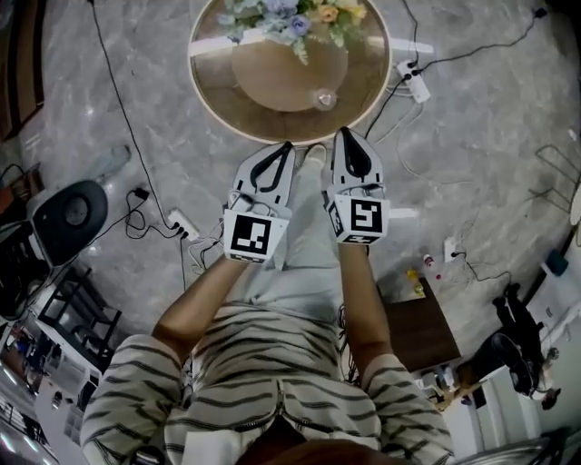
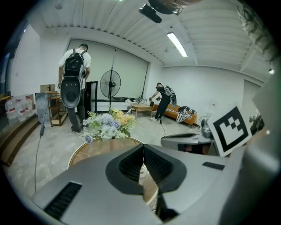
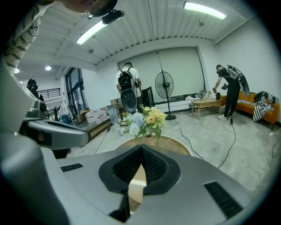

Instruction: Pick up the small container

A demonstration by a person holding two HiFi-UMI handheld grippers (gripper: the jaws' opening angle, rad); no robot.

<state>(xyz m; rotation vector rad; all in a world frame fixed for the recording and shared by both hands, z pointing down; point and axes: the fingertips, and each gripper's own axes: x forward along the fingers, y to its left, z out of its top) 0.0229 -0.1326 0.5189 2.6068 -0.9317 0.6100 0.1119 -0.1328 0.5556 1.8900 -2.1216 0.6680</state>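
Left gripper (image 1: pixel 289 147) and right gripper (image 1: pixel 344 134) hang side by side, jaws shut on nothing, at the near edge of the round counter (image 1: pixel 218 102). The small container (image 1: pixel 324 98) (clear, easy to miss) stands on it, on the near side of the flowers (image 1: pixel 290 16). I'd open the right gripper early, come in level, straddle it, then squeeze gently.

Striped shirt (image 1: pixel 263 363), brown table (image 1: pixel 263 86), perhaps clear container (image 1: pixel 324 98)
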